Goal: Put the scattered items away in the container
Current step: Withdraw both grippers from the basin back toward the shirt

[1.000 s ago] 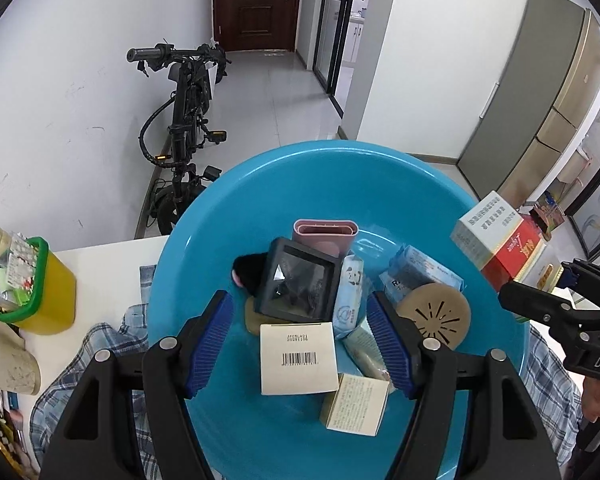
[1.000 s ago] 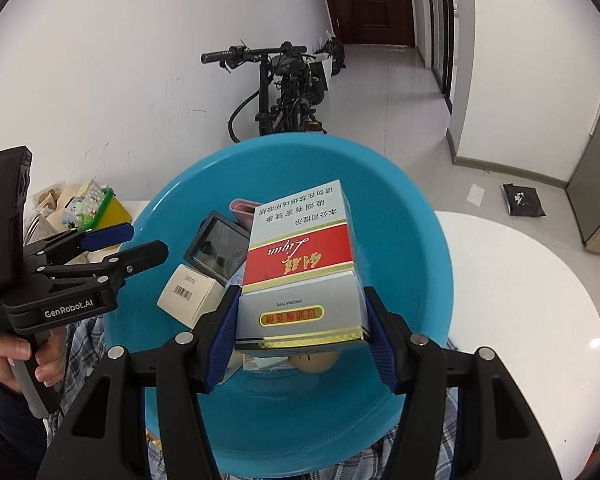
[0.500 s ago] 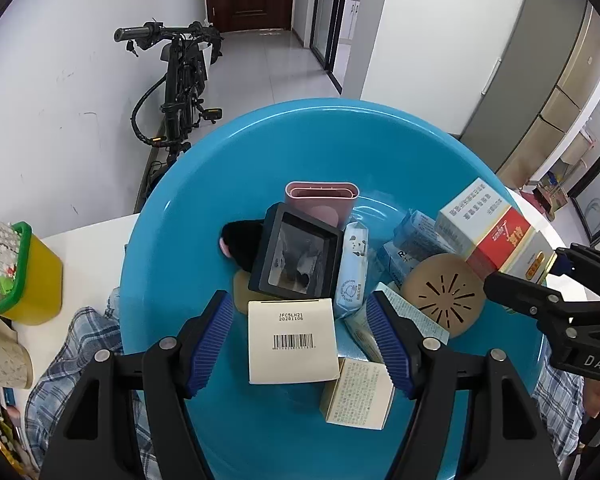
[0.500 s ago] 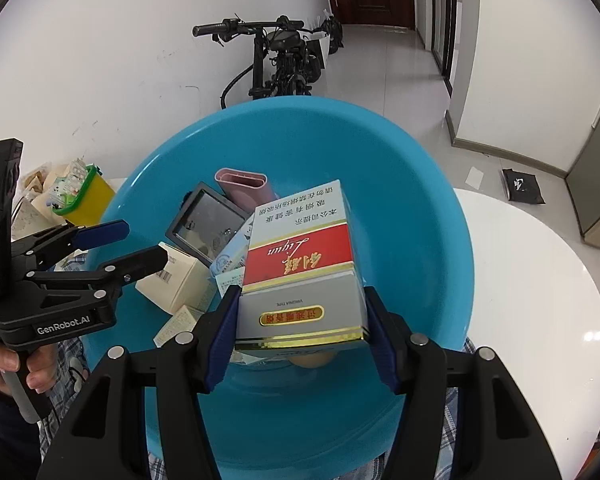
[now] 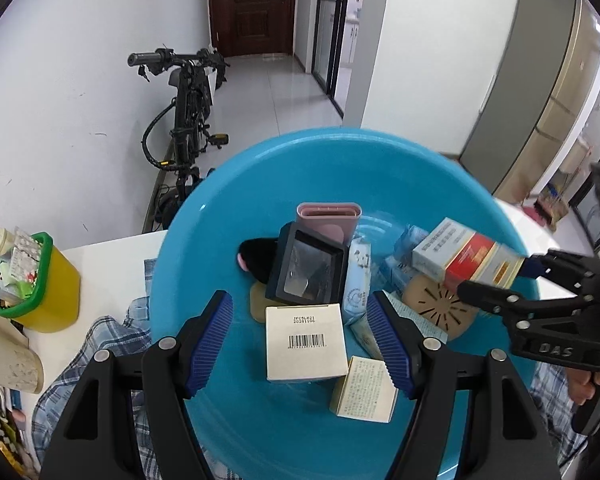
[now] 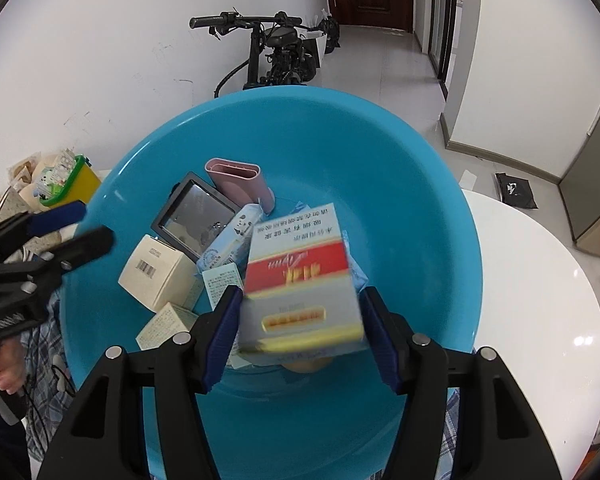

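Observation:
A blue basin (image 5: 220, 248) (image 6: 420, 184) holds several items: a pink case (image 5: 328, 220), a black framed mirror (image 5: 306, 268), a white barcoded box (image 5: 305, 342), tissue packs and a tan round disc (image 5: 436, 306). My right gripper (image 6: 300, 332) has its jaws spread a little wider than the red-and-white carton (image 6: 300, 280), which is blurred and tilting between them, low over the basin; it also shows in the left wrist view (image 5: 466, 256). My left gripper (image 5: 304, 338) is open and empty above the barcoded box.
A yellow bin with a green rim (image 5: 40, 280) full of small packets stands on the white table at left. A plaid cloth (image 5: 100, 344) lies under the basin. A bicycle (image 5: 184, 120) leans on the wall behind. White tabletop (image 6: 540, 280) extends right.
The right gripper lowered the carton into the basin and its jaws have spread; the carton now blurs and tips between them. The left gripper drew back slightly, still open.

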Available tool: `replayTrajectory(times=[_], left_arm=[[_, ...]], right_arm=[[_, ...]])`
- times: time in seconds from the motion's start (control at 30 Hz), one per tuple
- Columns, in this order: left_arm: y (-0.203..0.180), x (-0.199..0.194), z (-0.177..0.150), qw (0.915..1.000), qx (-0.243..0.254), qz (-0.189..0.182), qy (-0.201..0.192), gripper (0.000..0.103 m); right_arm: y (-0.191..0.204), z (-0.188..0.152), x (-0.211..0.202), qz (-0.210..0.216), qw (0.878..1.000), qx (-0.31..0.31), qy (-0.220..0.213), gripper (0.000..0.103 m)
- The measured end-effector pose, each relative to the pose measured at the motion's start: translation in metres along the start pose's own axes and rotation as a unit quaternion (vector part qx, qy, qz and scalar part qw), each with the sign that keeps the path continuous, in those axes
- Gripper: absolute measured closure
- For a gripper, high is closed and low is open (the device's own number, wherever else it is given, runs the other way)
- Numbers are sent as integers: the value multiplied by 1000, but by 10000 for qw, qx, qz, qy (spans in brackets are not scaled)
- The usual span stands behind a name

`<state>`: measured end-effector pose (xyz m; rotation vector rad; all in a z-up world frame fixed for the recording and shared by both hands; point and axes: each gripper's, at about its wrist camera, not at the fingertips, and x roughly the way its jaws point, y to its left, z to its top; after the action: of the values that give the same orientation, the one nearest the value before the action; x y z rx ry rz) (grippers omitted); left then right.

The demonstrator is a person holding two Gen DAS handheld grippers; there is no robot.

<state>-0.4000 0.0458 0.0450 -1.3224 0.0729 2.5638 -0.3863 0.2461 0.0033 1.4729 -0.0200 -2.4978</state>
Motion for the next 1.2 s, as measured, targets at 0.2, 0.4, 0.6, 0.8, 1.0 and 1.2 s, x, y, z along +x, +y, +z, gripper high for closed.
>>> replayTrajectory(times=[0.2, 0.4, 0.6, 0.8, 1.0, 1.2], left_arm=[[11, -24, -4, 9984, -232, -214, -478, 20], [12, -50, -11, 9971, -182, -105, -732, 19], [7, -80, -27, 9951, -23, 120, -986, 19], [-1, -120, -52, 9883, 42, 117, -1523, 14], [-8, -148, -82, 9819, 108, 345, -1858, 14], [-16, -176, -116, 9759, 130, 395, -2143, 14]], right_arm=[[3, -6, -12, -126, 9997, -119, -145, 36], [9, -13, -41, -95, 9988, -99, -460, 33], [20, -28, -78, -94, 9962, -67, -864, 20], [38, -51, -120, -484, 9850, -262, -1634, 10], [54, -79, -157, -800, 9672, -542, -2349, 4], [65, -112, -182, -747, 9590, -652, -2654, 1]])
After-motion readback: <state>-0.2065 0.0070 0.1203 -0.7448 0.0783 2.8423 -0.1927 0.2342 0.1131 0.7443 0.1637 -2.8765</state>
